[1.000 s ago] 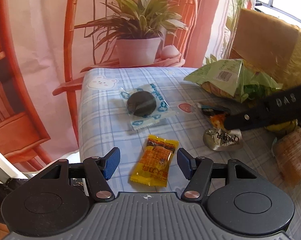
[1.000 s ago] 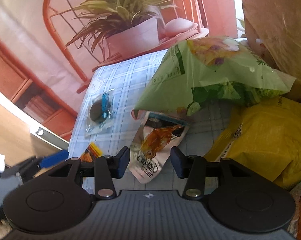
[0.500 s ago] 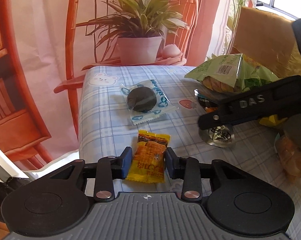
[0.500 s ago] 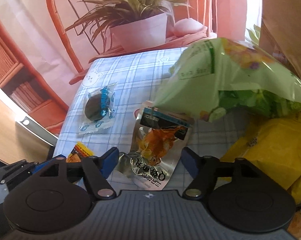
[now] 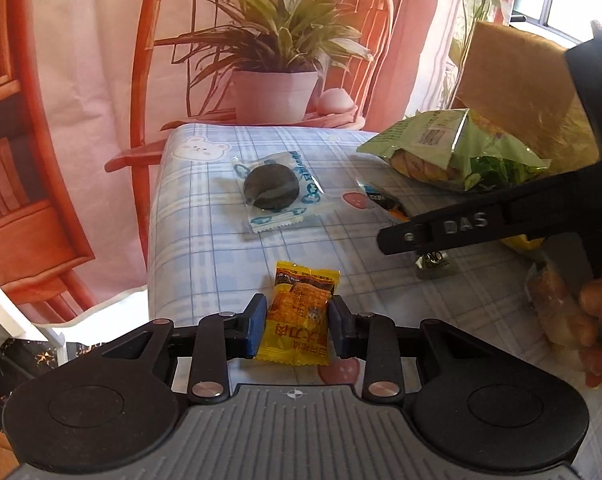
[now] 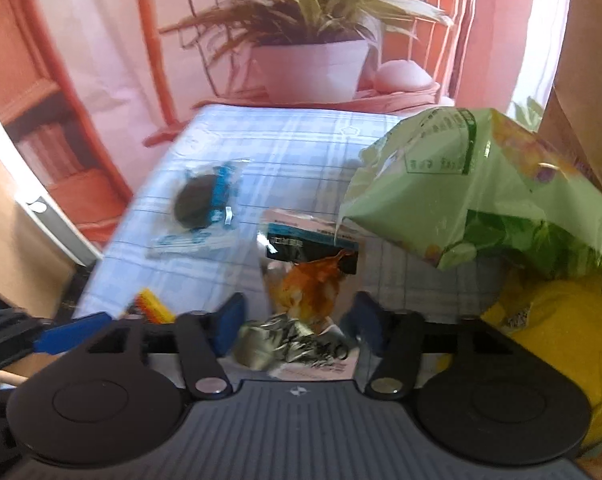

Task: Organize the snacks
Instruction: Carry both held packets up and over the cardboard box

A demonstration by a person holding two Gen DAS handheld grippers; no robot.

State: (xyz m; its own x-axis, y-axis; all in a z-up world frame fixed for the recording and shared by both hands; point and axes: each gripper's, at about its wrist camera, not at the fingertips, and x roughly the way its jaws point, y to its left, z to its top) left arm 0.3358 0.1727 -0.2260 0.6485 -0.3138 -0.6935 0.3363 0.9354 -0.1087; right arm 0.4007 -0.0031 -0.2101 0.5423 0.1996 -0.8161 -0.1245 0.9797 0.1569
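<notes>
Yellow wrapper first — the small yellow snack packet (image 5: 301,320) lies near the table's (image 5: 205,240) near left corner, and my left gripper (image 5: 297,326) is closing on it, blue pads pressing both its sides. My right gripper (image 6: 297,320) is closing too, the silver pouch with the orange picture (image 6: 301,304) lying between its fingers, which stand just clear of its crumpled foil. Toward the far left corner lies the dark round biscuit in a clear wrapper (image 5: 273,190) — well apart from the green bag (image 6: 481,196) and yellow bag (image 6: 553,332) crowding the right side.
</notes>
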